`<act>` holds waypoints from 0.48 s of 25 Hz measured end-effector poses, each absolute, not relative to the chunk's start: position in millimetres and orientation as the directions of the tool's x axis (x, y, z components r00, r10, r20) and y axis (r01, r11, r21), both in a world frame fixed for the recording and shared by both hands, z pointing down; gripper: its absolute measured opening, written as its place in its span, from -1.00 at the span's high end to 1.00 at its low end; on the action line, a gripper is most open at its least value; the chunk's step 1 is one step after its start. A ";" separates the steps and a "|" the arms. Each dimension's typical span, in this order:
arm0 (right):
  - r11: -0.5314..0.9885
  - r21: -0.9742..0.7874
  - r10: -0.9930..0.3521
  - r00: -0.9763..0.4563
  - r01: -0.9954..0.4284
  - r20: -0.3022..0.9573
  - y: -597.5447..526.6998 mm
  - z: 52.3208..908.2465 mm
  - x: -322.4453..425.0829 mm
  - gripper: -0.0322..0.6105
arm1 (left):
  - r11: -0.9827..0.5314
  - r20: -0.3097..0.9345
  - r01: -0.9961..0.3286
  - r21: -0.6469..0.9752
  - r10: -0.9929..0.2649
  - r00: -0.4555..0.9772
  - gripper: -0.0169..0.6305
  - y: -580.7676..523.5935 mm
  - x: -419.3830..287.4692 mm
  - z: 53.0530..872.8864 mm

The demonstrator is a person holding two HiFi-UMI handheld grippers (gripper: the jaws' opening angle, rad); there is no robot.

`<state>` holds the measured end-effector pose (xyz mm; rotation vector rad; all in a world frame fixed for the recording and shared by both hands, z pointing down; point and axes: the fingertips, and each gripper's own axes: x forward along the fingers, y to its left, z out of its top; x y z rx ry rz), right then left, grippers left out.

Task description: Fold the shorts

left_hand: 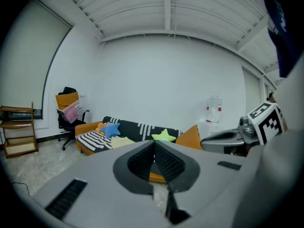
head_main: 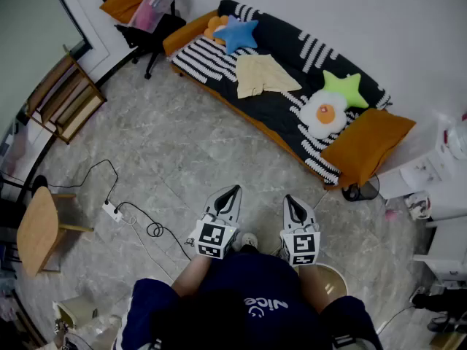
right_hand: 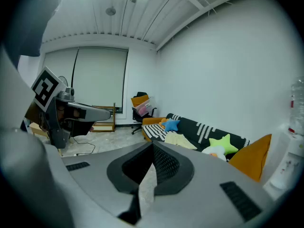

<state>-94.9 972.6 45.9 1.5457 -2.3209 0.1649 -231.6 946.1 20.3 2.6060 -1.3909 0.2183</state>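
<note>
Head view: A person stands on the stone floor [head_main: 182,159] with the left gripper [head_main: 232,190] and right gripper [head_main: 290,200] held side by side, both clenched on nothing. The pale yellow shorts [head_main: 263,75] lie spread flat on the seat of the striped sofa [head_main: 281,109], straight ahead of the pair and well apart from them across open floor. Neither gripper looks clearly nearer. The shorts' length appears to run along the sofa seat, slantwise to the grippers' line of aim.

Left gripper view: The jaws meet at their tips, empty. The shorts [left_hand: 121,140] show beyond and to the left of those tips, past the blue star cushion [left_hand: 110,128].

Right gripper view: The jaws are likewise pressed together with nothing between. The shorts [right_hand: 183,139] sit ahead and slightly right of the tips, so the coming move is likely a walk forward to the sofa.
</note>
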 end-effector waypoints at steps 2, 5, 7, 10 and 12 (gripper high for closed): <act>0.394 0.100 -0.875 -0.339 -0.914 0.345 969.6 43.5 -95.5 0.87 | -0.542 0.208 -0.836 0.091 -0.810 0.548 0.94 943.9 -235.6 19.4; 0.385 0.112 -0.879 -0.327 -0.916 0.347 967.9 40.9 -96.8 0.87 | -0.537 0.205 -0.838 0.098 -0.813 0.545 0.94 944.8 -241.3 20.7; 0.380 0.120 -0.883 -0.320 -0.917 0.345 967.2 39.7 -98.4 0.87 | -0.534 0.201 -0.839 0.105 -0.815 0.544 0.94 945.2 -245.7 21.8; 0.370 0.131 -0.889 -0.309 -0.920 0.339 966.1 39.6 -102.0 0.87 | -0.535 0.197 -0.837 0.114 -0.814 0.547 0.94 943.7 -252.3 23.5; 0.365 0.133 -0.892 -0.305 -0.922 0.334 965.9 39.7 -106.6 0.87 | -0.544 0.193 -0.831 0.118 -0.808 0.556 0.94 943.1 -256.3 23.4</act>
